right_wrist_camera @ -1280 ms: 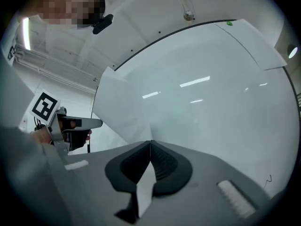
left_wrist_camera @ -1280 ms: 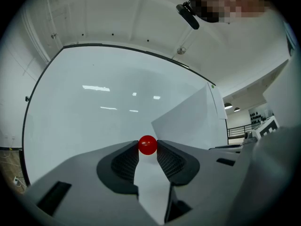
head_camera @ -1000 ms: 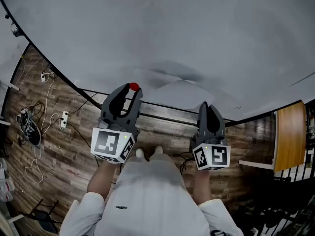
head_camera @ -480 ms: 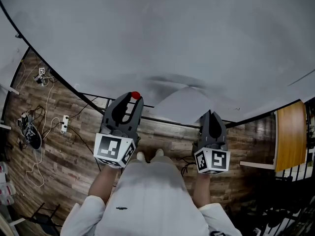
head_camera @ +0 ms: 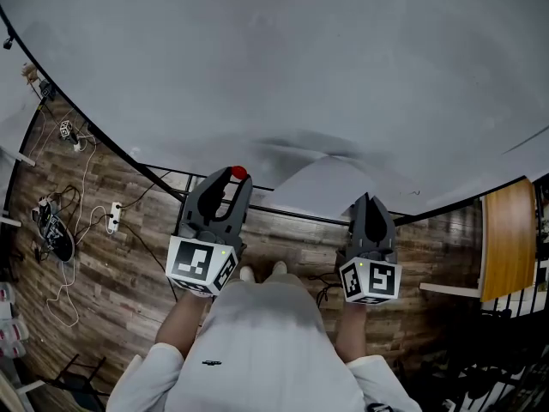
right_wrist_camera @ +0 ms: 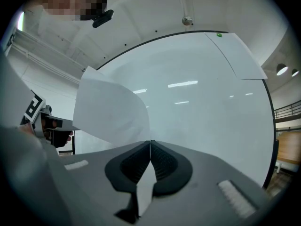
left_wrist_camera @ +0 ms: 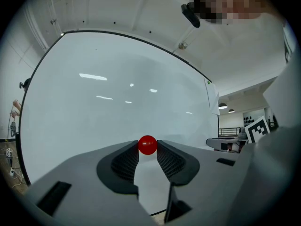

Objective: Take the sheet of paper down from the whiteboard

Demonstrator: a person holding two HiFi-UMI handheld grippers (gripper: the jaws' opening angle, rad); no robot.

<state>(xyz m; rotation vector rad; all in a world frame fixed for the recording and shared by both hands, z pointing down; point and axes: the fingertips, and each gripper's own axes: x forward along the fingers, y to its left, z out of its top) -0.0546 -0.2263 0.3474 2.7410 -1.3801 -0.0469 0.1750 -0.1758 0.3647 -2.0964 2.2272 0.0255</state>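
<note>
Sheet of paper [head_camera: 330,183]: just below the middle of the head view, at 11 o'clock from the right tongs [head_camera: 369,202]. It bows away from the whiteboard [head_camera: 300,58], with its near edge drawn towards the person. Whether its far edge touches the board cannot be told.
Right tongs: closed flat on the sheet's near edge. In the right gripper view the paper runs edge-on between the pads and curls off towards 10 o'clock.
Left tongs [head_camera: 232,178]: closed on a small red magnet [head_camera: 238,172], pinched at the very tips and held in front of the board, at 9 o'clock from the sheet.
Stage: the sheet looks freed and in the grip, so what remains is probably to draw it clear of the board.
Handling: light, thin and limp, so it will flop and swing from a single pinch. It is likely to crease or tear if jerked.
Where to hold: on the margin, a little in from the edge, as now. A deeper bite would be safer.
Risk: smooth paper could slide out of a shallow pinch.
</note>
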